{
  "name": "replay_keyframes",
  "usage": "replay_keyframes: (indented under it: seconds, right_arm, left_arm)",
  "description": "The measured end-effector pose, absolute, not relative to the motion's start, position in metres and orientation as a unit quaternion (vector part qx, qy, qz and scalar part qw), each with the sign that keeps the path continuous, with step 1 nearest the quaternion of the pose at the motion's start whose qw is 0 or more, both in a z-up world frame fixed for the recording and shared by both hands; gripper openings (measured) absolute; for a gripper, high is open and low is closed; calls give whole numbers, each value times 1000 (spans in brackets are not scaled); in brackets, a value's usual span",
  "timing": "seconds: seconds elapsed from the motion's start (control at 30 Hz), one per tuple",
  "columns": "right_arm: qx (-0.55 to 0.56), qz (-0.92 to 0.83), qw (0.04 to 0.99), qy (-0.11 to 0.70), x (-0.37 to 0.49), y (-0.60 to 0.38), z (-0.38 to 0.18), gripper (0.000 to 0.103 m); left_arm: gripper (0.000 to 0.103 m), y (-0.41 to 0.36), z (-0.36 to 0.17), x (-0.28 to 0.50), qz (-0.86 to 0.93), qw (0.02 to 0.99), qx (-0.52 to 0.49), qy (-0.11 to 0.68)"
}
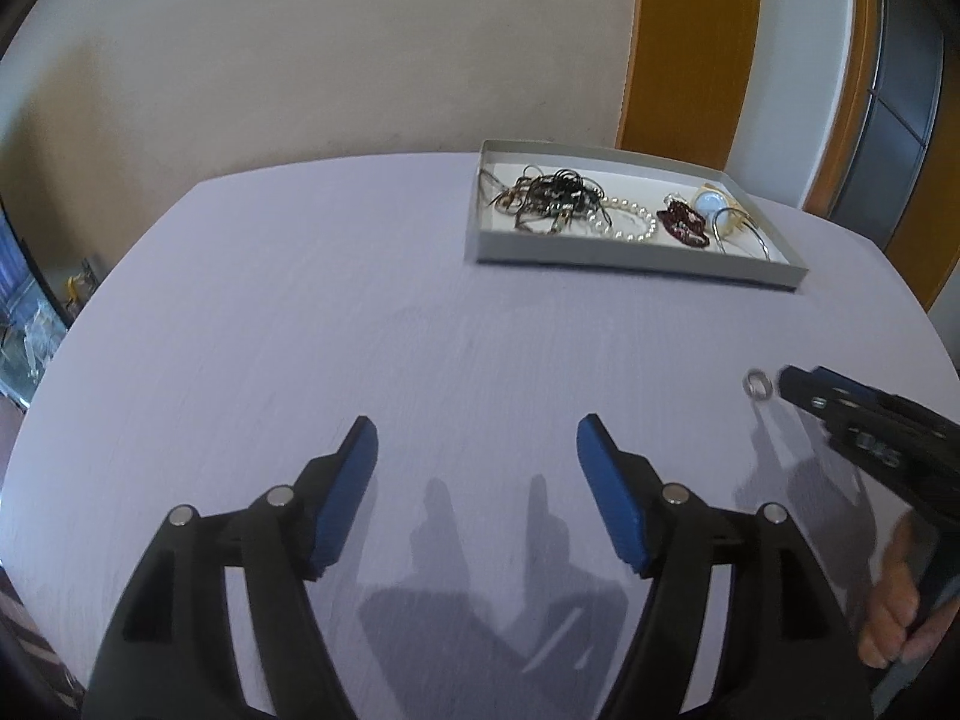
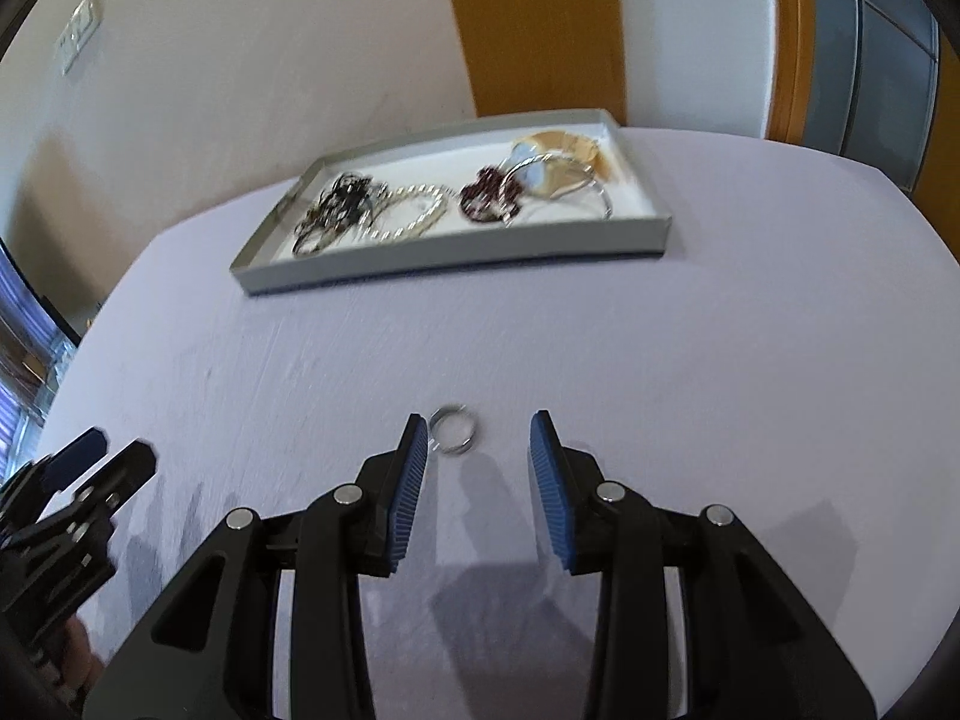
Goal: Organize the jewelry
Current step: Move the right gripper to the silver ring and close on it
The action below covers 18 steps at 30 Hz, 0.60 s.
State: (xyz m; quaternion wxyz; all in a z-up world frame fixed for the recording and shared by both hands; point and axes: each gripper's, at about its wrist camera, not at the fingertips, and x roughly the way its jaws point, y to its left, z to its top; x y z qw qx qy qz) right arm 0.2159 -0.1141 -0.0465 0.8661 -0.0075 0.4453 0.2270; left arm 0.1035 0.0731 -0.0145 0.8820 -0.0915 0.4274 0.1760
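A small silver ring [image 2: 453,421] lies on the pale lilac table, just ahead of my open right gripper [image 2: 479,427] and close to its left fingertip. In the left wrist view the ring [image 1: 757,385] lies right in front of the right gripper [image 1: 792,384]. My left gripper [image 1: 477,438] is open and empty over bare table. A shallow grey tray [image 1: 600,252] at the far side holds a dark tangled chain, a pearl strand [image 1: 630,219], a dark red piece and bangles. The tray also shows in the right wrist view [image 2: 456,255].
The round table [image 1: 300,312] ends at a curved edge near the beige wall. An orange door frame [image 1: 684,42] stands behind the tray. The left gripper also shows at the left of the right wrist view [image 2: 90,468].
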Motion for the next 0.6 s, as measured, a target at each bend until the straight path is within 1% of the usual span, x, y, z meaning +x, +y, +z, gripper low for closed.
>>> replay_keyframes:
  seconds: [0.3,0.53,0.57,0.6]
  right_arm:
    - [-29,194,871,451,205,-95,-57,38]
    - [-68,171,881,435,198,-81,-60,38]
    - [-69,171,881,435,199,-79,-59,36]
    - [-71,172,882,434,198,-77,-59,31]
  left_arm:
    - [72,76,-12,69,177,885,-95,421]
    - [74,78,-11,58,177,886,-92,419]
    - [74,77,-11,58,177,886,-92,420]
    - [74,77,-12,58,176,885,-93,421]
